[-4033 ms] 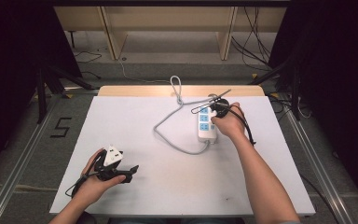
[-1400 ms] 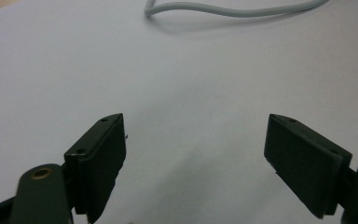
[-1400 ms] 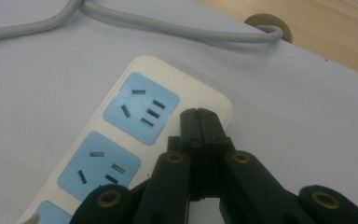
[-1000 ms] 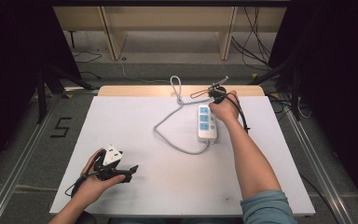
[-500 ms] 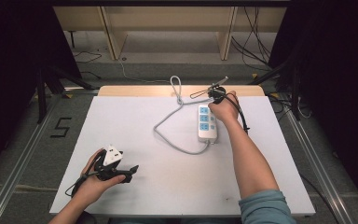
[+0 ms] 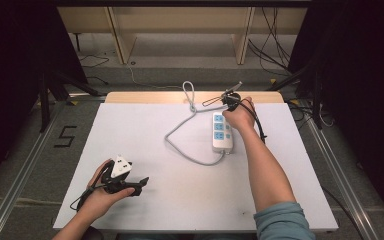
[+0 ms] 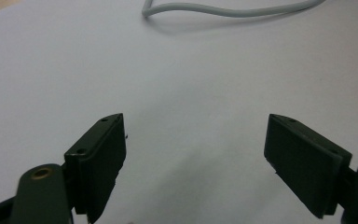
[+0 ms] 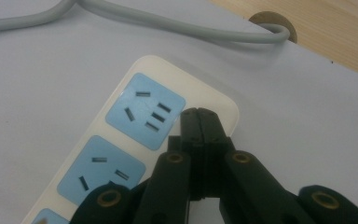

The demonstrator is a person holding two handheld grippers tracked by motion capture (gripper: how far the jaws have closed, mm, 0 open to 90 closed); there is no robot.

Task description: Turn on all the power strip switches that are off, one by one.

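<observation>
Over power strip (image 8: 168, 121), right gripper (image 8: 199, 116) closed.

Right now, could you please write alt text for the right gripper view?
The right claw, shut with nothing between its jaws, hovers over the end of a white power strip with blue sockets; its grey cord curves behind.

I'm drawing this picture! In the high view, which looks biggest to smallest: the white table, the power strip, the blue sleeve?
1. The white table, by far.
2. The blue sleeve, though the picture's edge cuts it off.
3. The power strip. It lies farther from the camera, so these two are close and unsure.
</observation>
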